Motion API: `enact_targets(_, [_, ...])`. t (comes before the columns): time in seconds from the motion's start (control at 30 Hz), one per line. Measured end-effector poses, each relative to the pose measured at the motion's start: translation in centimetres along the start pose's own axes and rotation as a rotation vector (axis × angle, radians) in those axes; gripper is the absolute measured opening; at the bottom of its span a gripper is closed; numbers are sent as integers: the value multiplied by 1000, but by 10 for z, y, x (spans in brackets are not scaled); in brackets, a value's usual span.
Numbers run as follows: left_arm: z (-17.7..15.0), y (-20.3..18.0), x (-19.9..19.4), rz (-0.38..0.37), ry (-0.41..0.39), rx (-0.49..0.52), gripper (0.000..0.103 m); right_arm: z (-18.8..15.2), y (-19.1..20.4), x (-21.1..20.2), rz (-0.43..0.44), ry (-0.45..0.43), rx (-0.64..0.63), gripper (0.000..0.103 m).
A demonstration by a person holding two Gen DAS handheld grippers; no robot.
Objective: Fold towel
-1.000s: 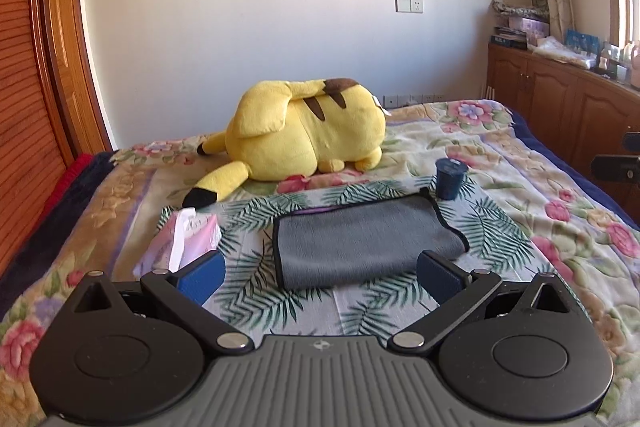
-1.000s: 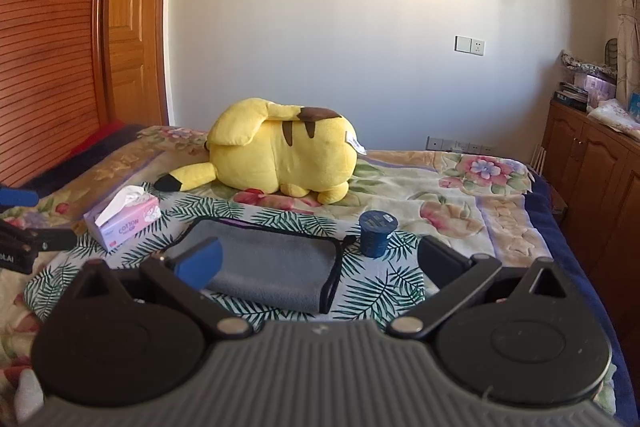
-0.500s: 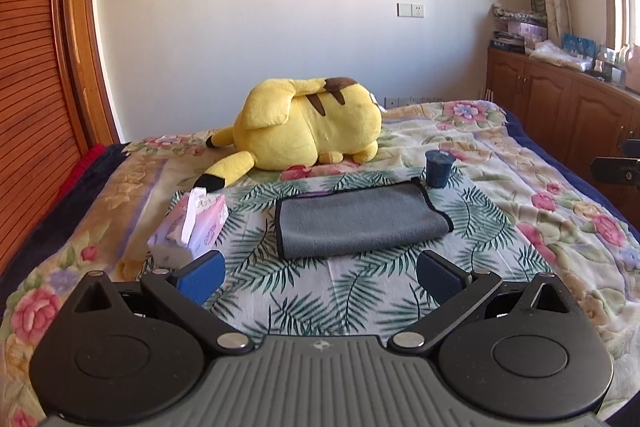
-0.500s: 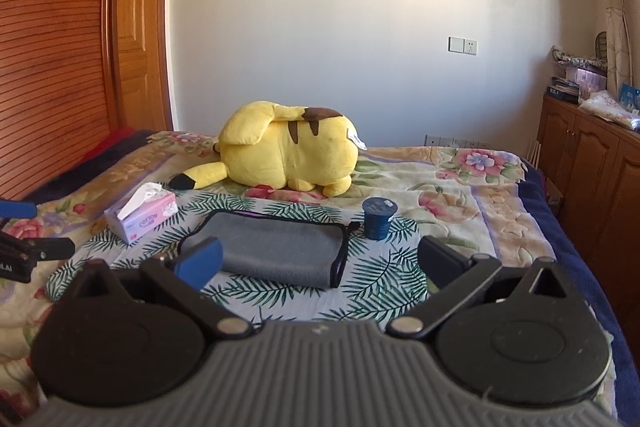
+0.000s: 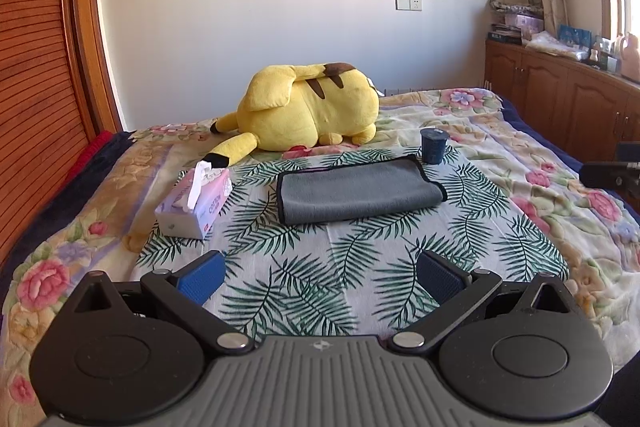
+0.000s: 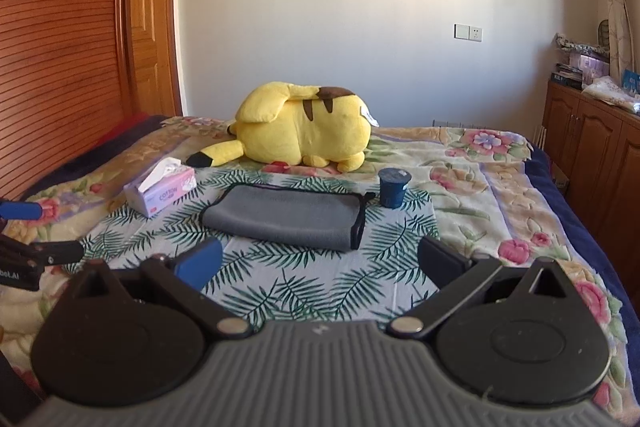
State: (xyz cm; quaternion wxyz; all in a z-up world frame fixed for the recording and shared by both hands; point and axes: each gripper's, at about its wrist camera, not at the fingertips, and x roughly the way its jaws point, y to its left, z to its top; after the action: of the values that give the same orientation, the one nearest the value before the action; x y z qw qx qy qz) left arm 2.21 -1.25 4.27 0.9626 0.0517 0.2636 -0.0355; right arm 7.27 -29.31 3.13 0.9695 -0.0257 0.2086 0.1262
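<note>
Fingers of left gripper point(image 5: 320, 277) and right gripper point(image 6: 320, 259) spread wide, seemingly empty.

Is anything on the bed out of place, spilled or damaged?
Nothing stands out. The grey towel lies folded flat, the dark cup stands upright beside it, and the tissue box looks intact.

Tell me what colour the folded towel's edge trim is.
Black trim on the grey towel, clearest in the right wrist view.
</note>
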Motion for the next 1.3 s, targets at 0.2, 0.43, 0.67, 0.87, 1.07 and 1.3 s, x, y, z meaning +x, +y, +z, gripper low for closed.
enact_targets(0.2, [-19,-3,-3,-10,0,-16,87,-23,9,0,-8,11,8,103])
enact_targets(0.43, [-40,-9,0,-17,-6,-25,87,-39,11,0,-18,25,33,103])
enact_targets(0.67, [-50,-9,7,1,-12,-31,87,-51,9,1,-37,32,47,103])
enact_targets(0.87, [-54,-10,10,8,-37,-25,87,-59,7,5,-57,32,52,103])
enact_targets(1.07, [-57,-9,18,2,-31,-39,87,-62,5,9,-67,47,67,103])
enact_targets(1.3, [-57,-9,17,6,-46,-37,87,-63,8,9,-81,34,40,103])
